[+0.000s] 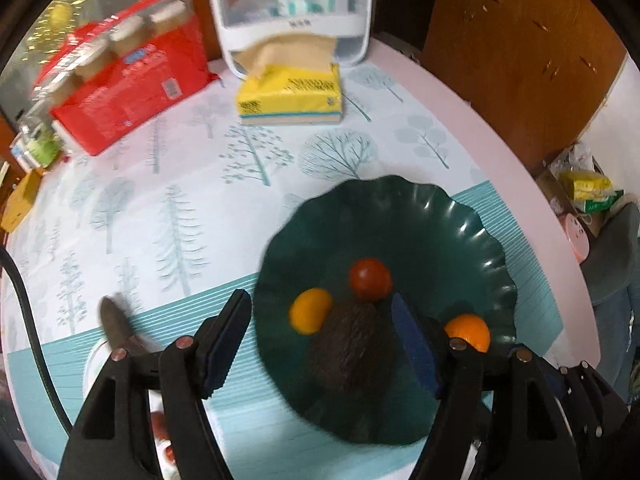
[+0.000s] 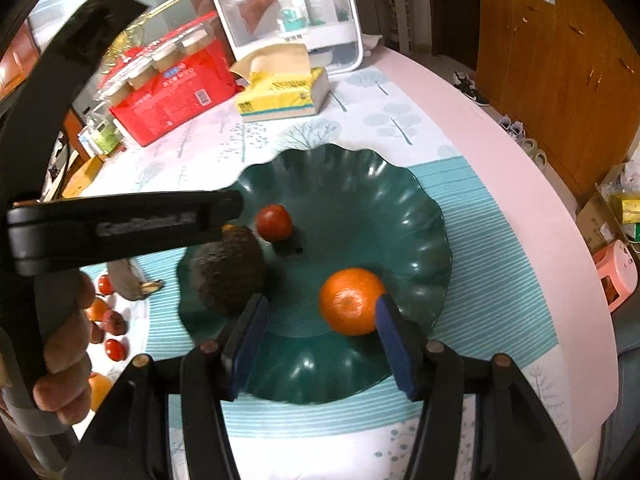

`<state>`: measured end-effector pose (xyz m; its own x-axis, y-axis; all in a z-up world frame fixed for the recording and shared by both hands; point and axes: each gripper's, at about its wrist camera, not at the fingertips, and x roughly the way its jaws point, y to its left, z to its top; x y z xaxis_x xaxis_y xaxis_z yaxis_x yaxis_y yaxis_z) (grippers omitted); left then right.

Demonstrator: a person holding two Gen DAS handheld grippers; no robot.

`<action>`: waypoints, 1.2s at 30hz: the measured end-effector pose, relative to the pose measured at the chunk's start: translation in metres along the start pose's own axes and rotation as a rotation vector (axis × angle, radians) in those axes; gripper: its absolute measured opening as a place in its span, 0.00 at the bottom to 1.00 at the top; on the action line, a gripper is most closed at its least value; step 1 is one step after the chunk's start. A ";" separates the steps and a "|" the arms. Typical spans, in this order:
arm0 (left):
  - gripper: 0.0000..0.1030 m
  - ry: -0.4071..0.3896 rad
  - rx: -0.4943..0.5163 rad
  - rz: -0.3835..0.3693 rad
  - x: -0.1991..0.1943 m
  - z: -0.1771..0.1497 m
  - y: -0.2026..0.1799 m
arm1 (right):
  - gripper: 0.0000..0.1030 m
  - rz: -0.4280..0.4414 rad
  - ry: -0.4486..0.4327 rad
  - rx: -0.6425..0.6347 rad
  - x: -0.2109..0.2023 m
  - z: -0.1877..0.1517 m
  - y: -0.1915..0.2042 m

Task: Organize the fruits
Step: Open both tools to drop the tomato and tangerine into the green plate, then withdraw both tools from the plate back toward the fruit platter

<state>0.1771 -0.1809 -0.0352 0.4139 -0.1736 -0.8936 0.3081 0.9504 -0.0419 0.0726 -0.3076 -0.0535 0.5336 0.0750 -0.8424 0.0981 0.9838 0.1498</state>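
A dark green scalloped plate [image 1: 460,216] [image 2: 360,172] holds a dark avocado [image 1: 352,344] [image 2: 228,272], a red tomato [image 1: 370,279] [image 2: 274,222], a small yellow-orange fruit [image 1: 310,310] and an orange mandarin [image 1: 470,330] [image 2: 350,300]. My left gripper [image 1: 320,344] is open above the plate, its fingers either side of the avocado, apart from it. My right gripper [image 2: 320,340] is open at the plate's near side, the mandarin between its fingertips, close to the right pad. The left gripper's body crosses the right wrist view.
Several small red and orange fruits [image 2: 110,320] and a brown pointed fruit [image 1: 114,322] [image 2: 128,280] lie left of the plate. A yellow tissue box [image 1: 290,96], a red package [image 1: 132,92] and a white container [image 1: 292,4] stand at the back. The table edge [image 1: 532,184] curves on the right.
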 end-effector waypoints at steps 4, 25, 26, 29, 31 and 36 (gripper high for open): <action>0.69 -0.074 -0.012 0.024 -0.042 -0.014 0.016 | 0.55 0.011 -0.031 -0.015 -0.019 -0.002 0.013; 0.76 -0.257 -0.237 0.103 -0.186 -0.138 0.167 | 0.55 0.119 -0.213 -0.295 -0.122 -0.014 0.155; 0.76 -0.263 -0.245 0.115 -0.188 -0.145 0.172 | 0.55 0.129 -0.216 -0.304 -0.124 -0.016 0.160; 0.76 -0.266 -0.256 0.154 -0.188 -0.164 0.183 | 0.55 0.172 -0.206 -0.335 -0.123 -0.023 0.178; 0.77 -0.257 -0.257 0.169 -0.183 -0.176 0.188 | 0.55 0.185 -0.188 -0.354 -0.118 -0.030 0.187; 0.87 -0.213 -0.234 0.217 -0.154 -0.206 0.199 | 0.57 0.221 -0.069 -0.367 -0.083 -0.045 0.201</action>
<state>-0.0019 0.0878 0.0017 0.6244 0.0120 -0.7810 -0.0002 0.9999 0.0152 0.0102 -0.1091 0.0229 0.5646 0.2917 -0.7721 -0.3232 0.9389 0.1183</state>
